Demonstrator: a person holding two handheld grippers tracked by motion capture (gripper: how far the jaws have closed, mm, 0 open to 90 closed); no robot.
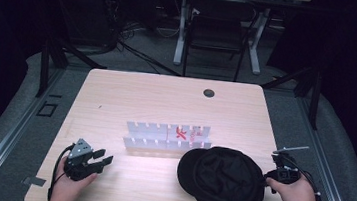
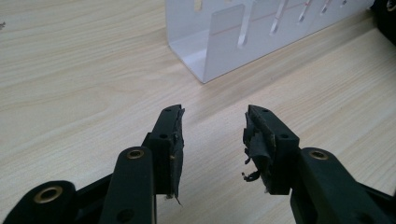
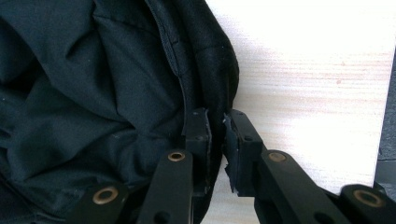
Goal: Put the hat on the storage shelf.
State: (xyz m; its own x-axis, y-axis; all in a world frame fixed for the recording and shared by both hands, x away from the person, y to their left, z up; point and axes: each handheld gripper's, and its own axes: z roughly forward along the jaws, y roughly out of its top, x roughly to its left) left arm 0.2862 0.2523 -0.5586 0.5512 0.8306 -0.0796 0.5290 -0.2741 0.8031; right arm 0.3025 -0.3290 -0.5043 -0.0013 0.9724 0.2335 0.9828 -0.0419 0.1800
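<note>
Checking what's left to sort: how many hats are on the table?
1. The black hat lies at the table's near right, beside the white rack, its edge between the right gripper's jaws. None hidden that I can tell.

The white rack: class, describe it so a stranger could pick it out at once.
Start at the wooden table and go to its middle. The white rack lies there, left of and behind the black hat. It alone is white, a long open trough with slotted walls and red markings.

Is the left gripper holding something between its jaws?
No, the left gripper is open, with bare wooden table showing in the gap between its jaws.
</note>
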